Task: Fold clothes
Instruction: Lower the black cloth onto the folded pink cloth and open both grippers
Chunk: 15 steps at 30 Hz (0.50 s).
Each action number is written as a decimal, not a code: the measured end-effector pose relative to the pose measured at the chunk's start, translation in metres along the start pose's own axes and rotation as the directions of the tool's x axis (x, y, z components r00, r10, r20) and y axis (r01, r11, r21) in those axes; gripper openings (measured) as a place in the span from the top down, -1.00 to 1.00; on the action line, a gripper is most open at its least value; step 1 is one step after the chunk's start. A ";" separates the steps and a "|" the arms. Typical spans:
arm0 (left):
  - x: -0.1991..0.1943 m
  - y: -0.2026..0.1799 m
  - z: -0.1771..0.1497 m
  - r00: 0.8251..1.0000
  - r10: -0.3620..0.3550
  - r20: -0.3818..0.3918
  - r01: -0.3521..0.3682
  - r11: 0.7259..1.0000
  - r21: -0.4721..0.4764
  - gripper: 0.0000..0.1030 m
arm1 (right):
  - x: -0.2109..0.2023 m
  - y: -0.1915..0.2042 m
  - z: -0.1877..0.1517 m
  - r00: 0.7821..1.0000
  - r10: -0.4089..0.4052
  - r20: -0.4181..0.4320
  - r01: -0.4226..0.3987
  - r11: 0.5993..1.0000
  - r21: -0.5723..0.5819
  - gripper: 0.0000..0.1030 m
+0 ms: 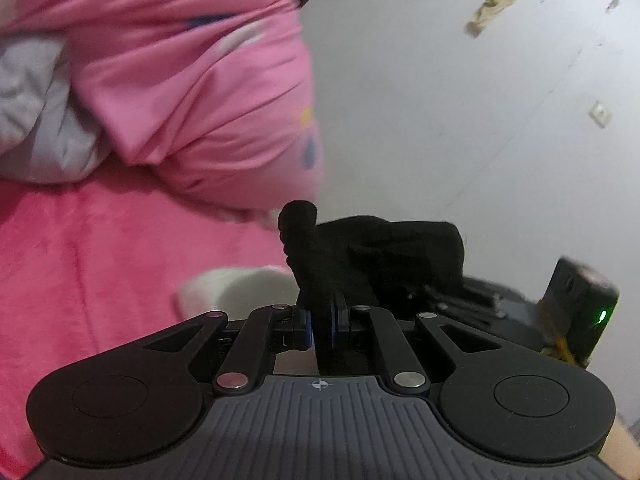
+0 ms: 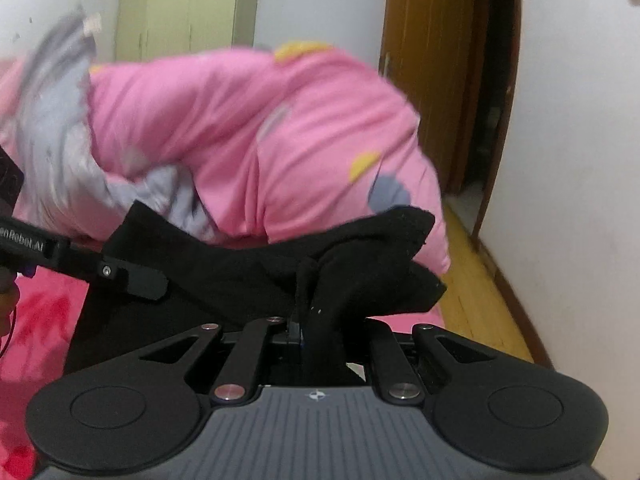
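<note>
A black garment point(image 1: 384, 248) hangs stretched between both grippers above the bed. In the left wrist view my left gripper point(image 1: 320, 320) is shut, its blue pads pinching a bunched corner of the cloth that sticks up past them. The right gripper's housing with a green light point(image 1: 580, 308) shows at the far right. In the right wrist view my right gripper point(image 2: 316, 320) is shut on another fold of the black garment point(image 2: 360, 264). The left gripper's finger point(image 2: 136, 278) clamps the cloth's far-left edge. Most of the garment sags out of sight below.
A bulky pink quilt point(image 2: 260, 128) with grey lining point(image 2: 60, 128) is piled behind the garment on a pink fleece blanket point(image 1: 100, 280). A white item point(image 1: 240, 284) lies on the blanket. A brown door point(image 2: 432, 60), wooden floor point(image 2: 480, 300) and pale wardrobe point(image 2: 188, 12) lie beyond.
</note>
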<state>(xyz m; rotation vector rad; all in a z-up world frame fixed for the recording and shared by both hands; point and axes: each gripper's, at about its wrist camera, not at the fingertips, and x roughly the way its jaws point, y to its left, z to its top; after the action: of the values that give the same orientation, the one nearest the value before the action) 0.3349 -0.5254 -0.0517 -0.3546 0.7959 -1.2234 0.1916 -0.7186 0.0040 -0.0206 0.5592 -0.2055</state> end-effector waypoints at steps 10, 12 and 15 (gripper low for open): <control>0.003 0.032 -0.004 1.000 -0.026 -0.003 0.025 0.993 -0.118 0.77 | 0.031 -0.043 -0.005 0.996 -0.027 -0.084 0.050 0.958 0.282 0.13; 0.001 0.036 -0.002 1.000 -0.028 0.002 0.028 0.987 -0.161 0.77 | 0.019 -0.061 -0.008 0.997 -0.071 -0.033 0.078 0.913 0.401 0.06; 0.000 0.044 0.003 1.000 -0.024 0.008 0.025 0.973 -0.228 0.72 | -0.007 -0.084 -0.012 0.988 -0.150 0.047 0.098 0.819 0.565 0.05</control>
<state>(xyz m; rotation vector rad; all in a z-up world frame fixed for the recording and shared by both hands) 0.3678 -0.5111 -0.0782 -0.5560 0.9331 -1.1556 0.1632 -0.7987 0.0038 0.5107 0.3893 -0.4911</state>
